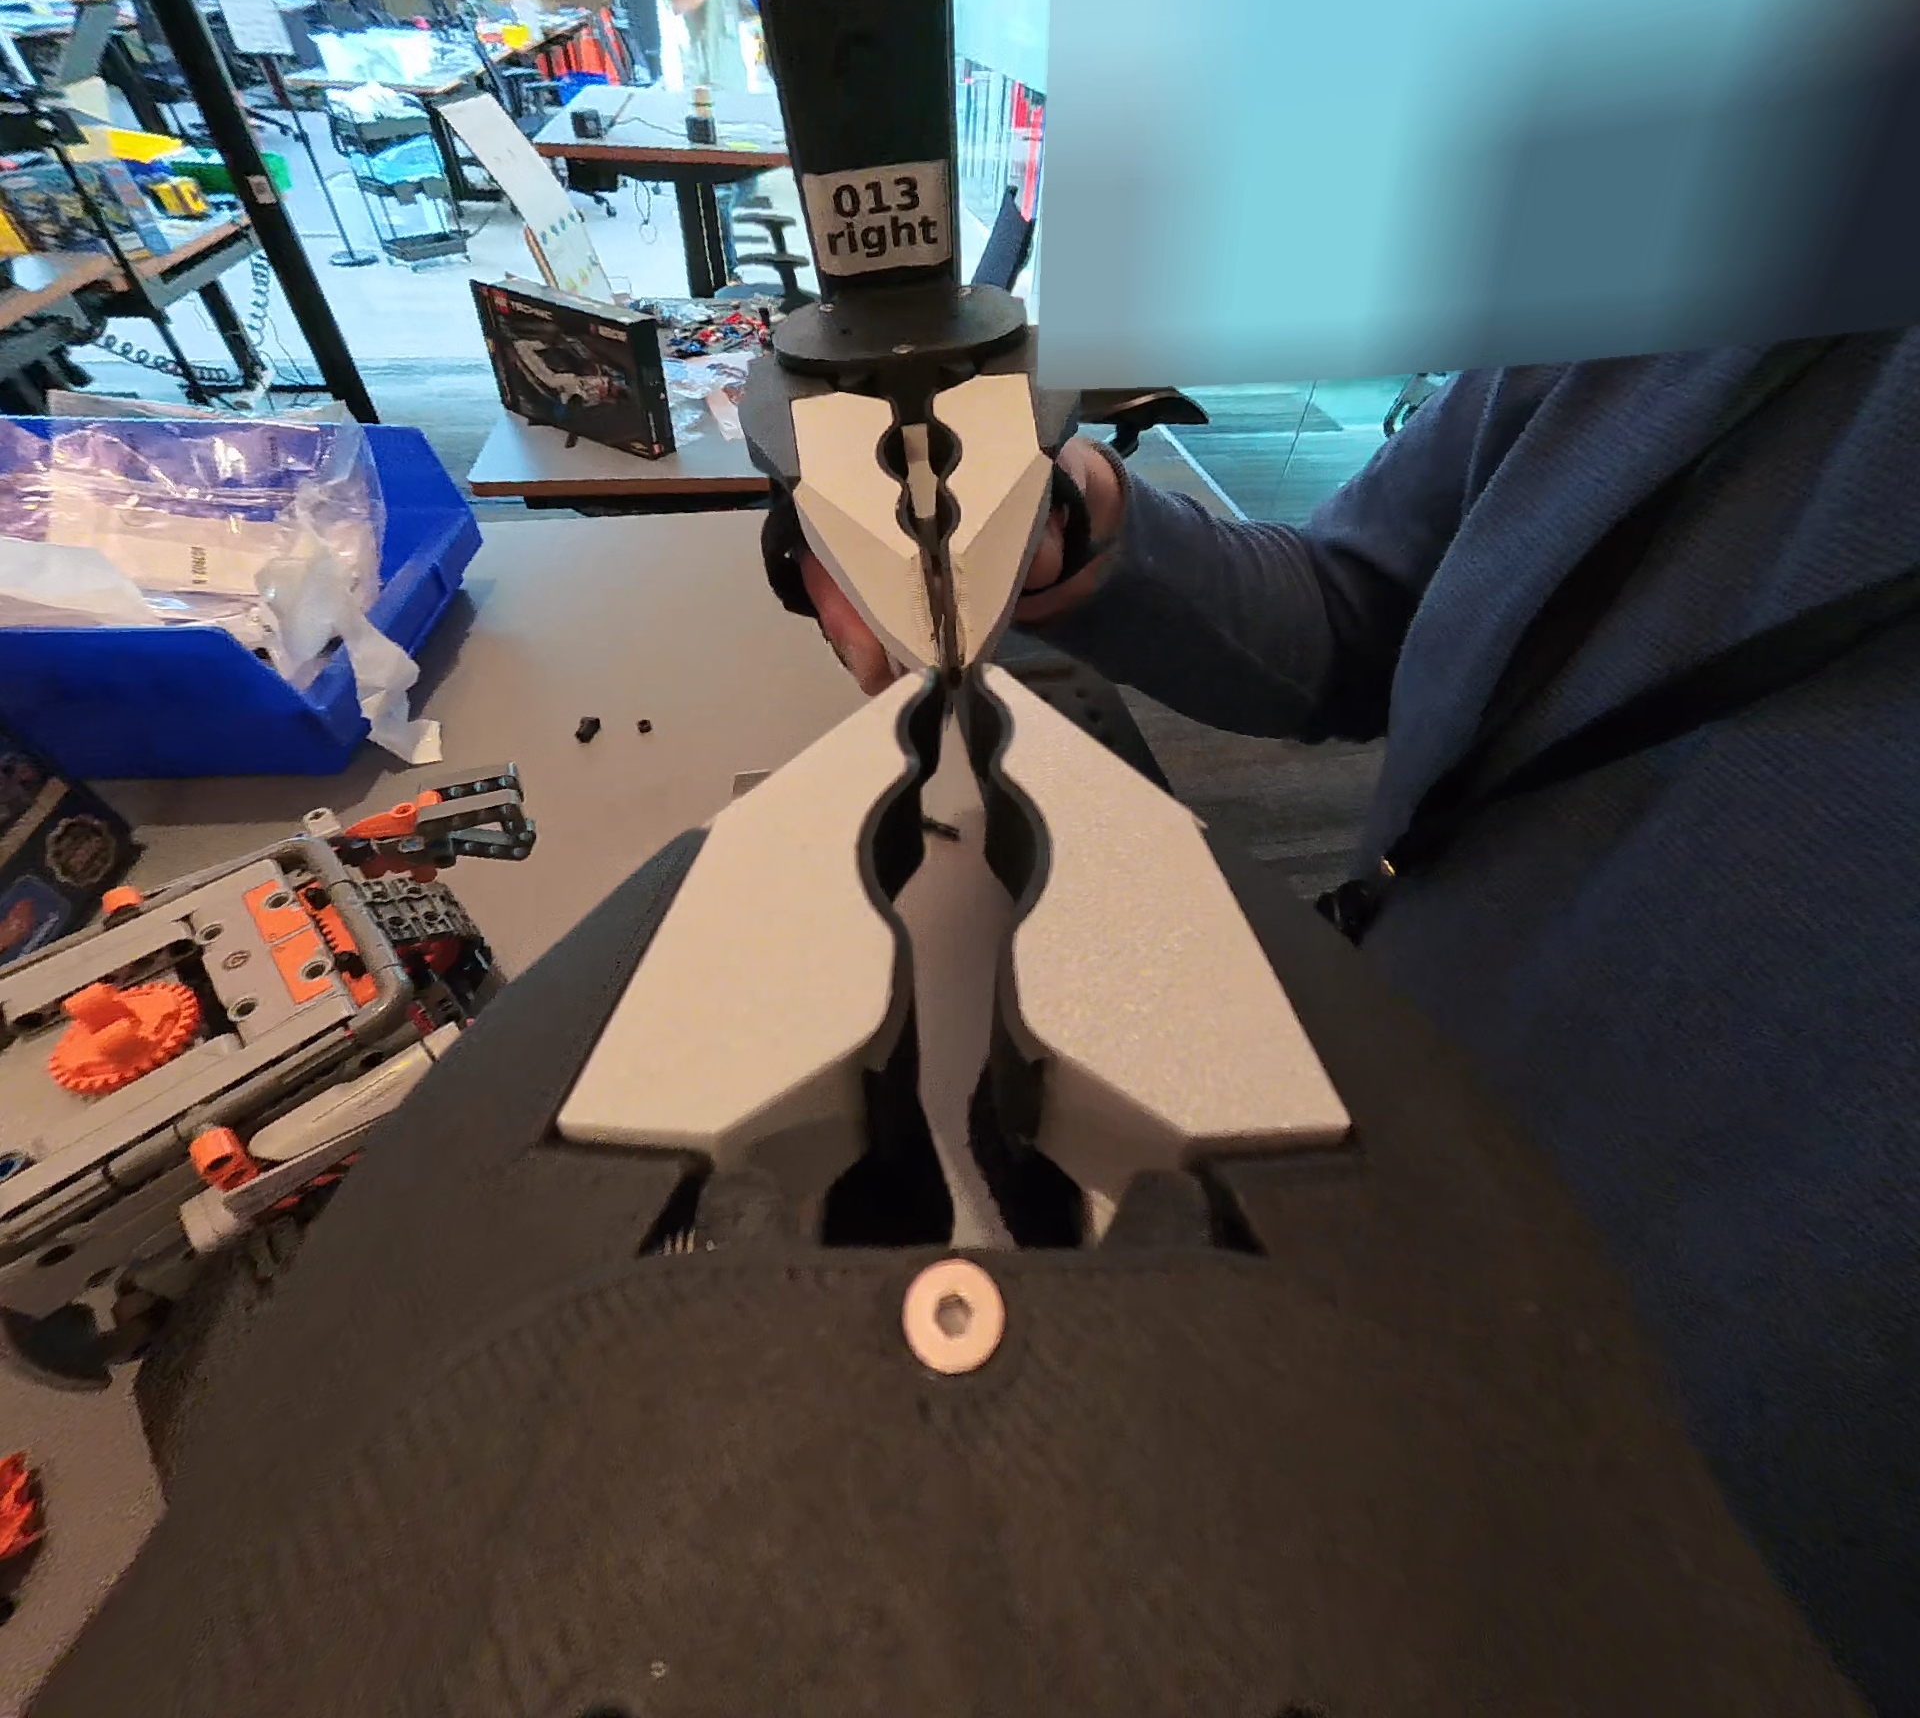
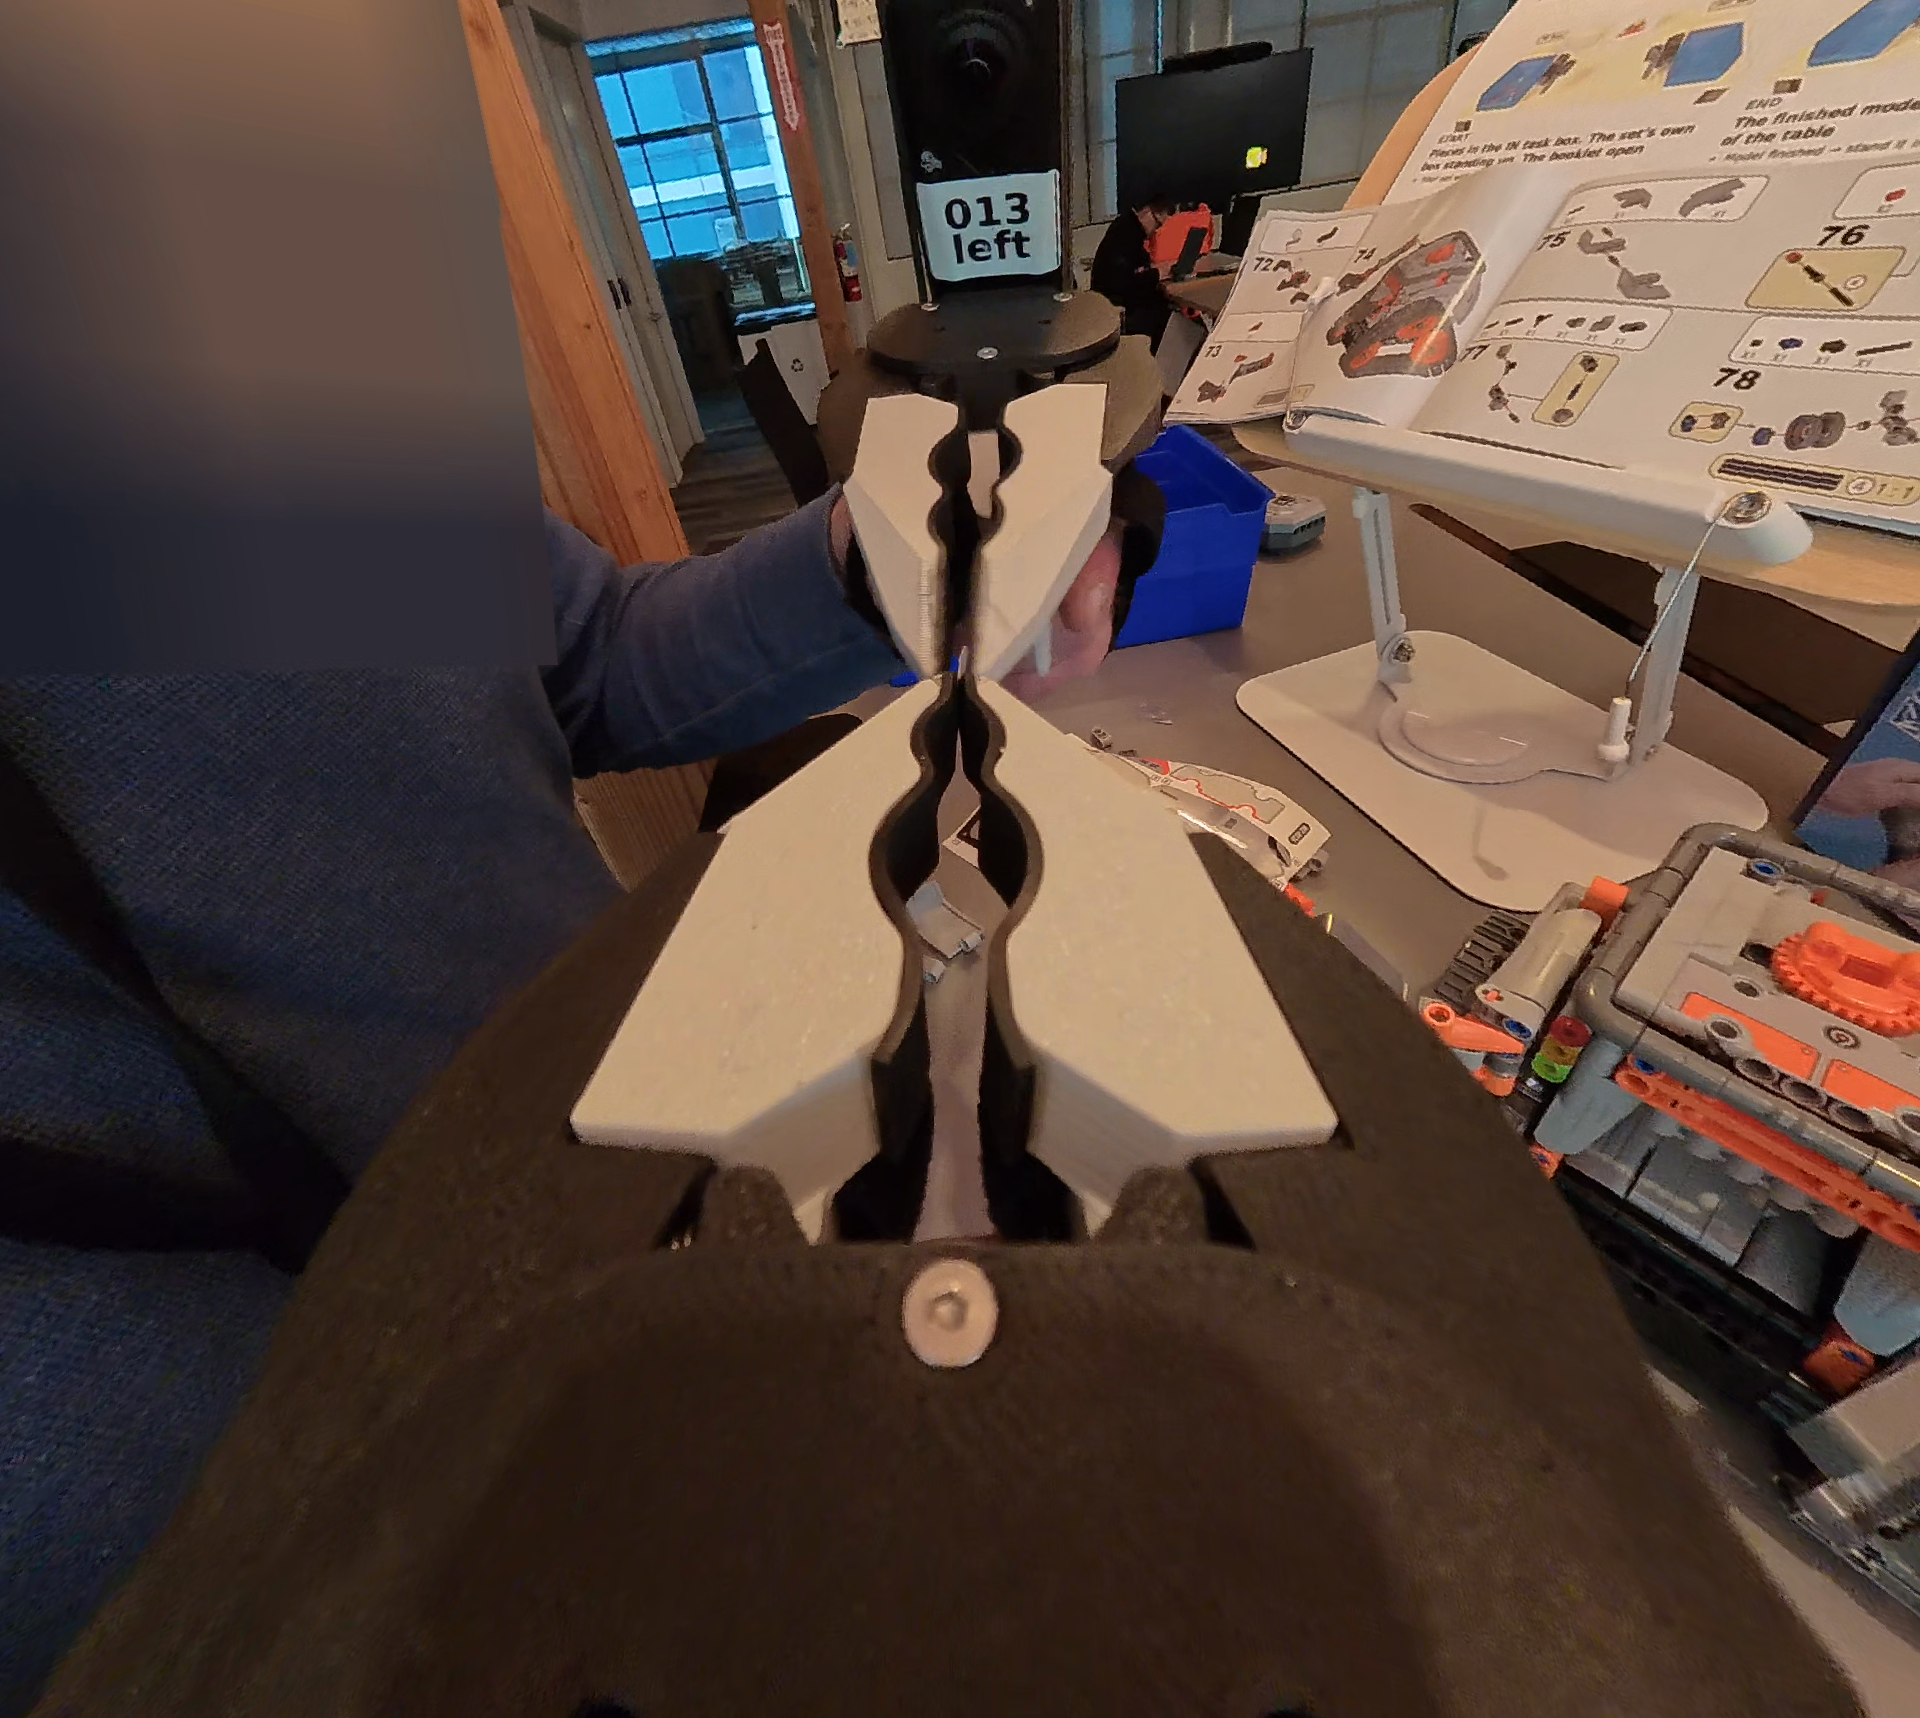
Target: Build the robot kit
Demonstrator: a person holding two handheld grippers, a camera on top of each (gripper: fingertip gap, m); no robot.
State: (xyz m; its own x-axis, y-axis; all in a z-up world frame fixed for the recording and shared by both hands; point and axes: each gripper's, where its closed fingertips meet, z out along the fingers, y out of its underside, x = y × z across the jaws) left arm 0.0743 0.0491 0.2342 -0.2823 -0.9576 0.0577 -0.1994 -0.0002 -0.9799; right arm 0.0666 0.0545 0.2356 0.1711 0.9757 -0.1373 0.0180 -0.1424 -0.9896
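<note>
My left gripper [image 1: 940,687] and right gripper [image 2: 954,689] are held above the grey table, pointing at each other tip to tip. Both are shut. In the left wrist view the right gripper [image 1: 948,656] has a thin dark rod [image 1: 930,572] running along its finger gap to the tips. In the right wrist view the left gripper [image 2: 961,662] pinches a small pale sliver [image 2: 962,654] where the tips meet. What that piece is cannot be made out. A grey and orange brick-built model [image 1: 208,993] sits below on the table and also shows in the right wrist view [image 2: 1766,1024].
A blue bin [image 1: 208,692] with plastic bags stands at the left. Two small black pieces [image 1: 589,726] lie on the table. An open instruction booklet [image 2: 1558,318] rests on a white stand [image 2: 1455,764]. A printed plastic bag [image 2: 1216,795] lies beside the stand. The person's blue sleeve [image 1: 1247,608] is close.
</note>
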